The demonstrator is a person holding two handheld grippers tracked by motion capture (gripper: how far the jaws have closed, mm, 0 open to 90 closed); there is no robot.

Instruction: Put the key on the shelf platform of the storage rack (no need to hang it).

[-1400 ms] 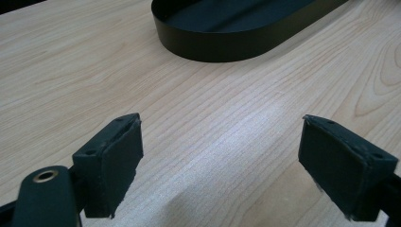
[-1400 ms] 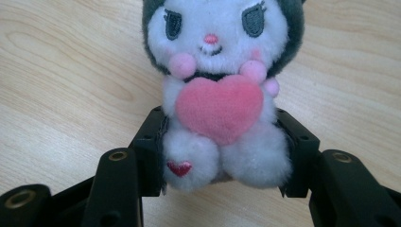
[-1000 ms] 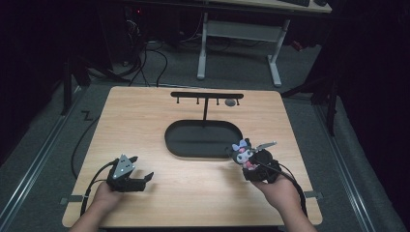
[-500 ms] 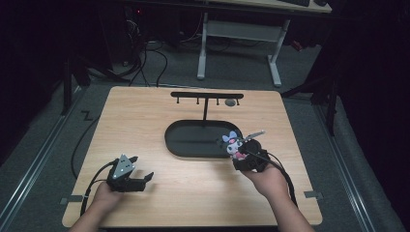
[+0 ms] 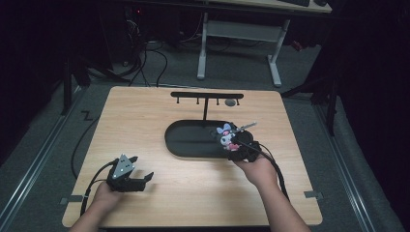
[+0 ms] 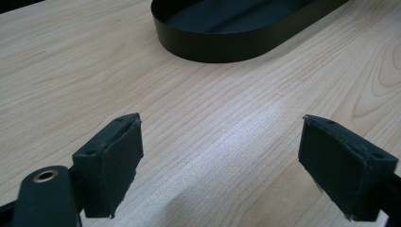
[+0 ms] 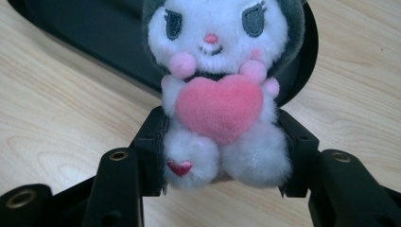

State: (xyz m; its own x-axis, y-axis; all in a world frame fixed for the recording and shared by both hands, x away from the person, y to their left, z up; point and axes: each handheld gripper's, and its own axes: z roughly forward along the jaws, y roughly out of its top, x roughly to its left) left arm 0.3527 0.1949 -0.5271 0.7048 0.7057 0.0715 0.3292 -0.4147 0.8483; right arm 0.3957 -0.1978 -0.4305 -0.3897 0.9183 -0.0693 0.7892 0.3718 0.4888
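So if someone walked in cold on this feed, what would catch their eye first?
The plush toy with the pink heart: white, fluffy, clamped between the jaws of the right gripper at the right end of the black oval tray. Next, that tray in the middle of the wooden table, with a black hook rack standing behind it. The left gripper sits near the table's front left, jaws open on nothing.
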